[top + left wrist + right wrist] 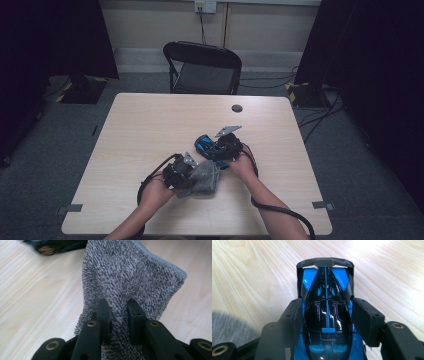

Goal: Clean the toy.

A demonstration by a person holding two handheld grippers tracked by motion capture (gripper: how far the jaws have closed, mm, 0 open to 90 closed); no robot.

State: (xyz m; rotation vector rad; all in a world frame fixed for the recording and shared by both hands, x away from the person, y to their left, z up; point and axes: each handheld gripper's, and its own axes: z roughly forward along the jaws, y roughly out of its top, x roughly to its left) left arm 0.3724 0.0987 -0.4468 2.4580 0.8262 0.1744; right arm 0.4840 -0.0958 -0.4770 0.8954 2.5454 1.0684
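Blue and black toy car pinched in the right gripper, grey fuzzy cloth pinched in the left gripper.

Both low over the middle of the pale wooden table, car just beside the cloth. Small dark round thing farther back on the table. Black folding chair behind it, grey floor all around, dark curtains at the sides.

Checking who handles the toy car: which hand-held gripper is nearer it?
Right. The right hand-held gripper clamps the blue toy car; the left hand-held gripper pinches the grey cloth beside it.
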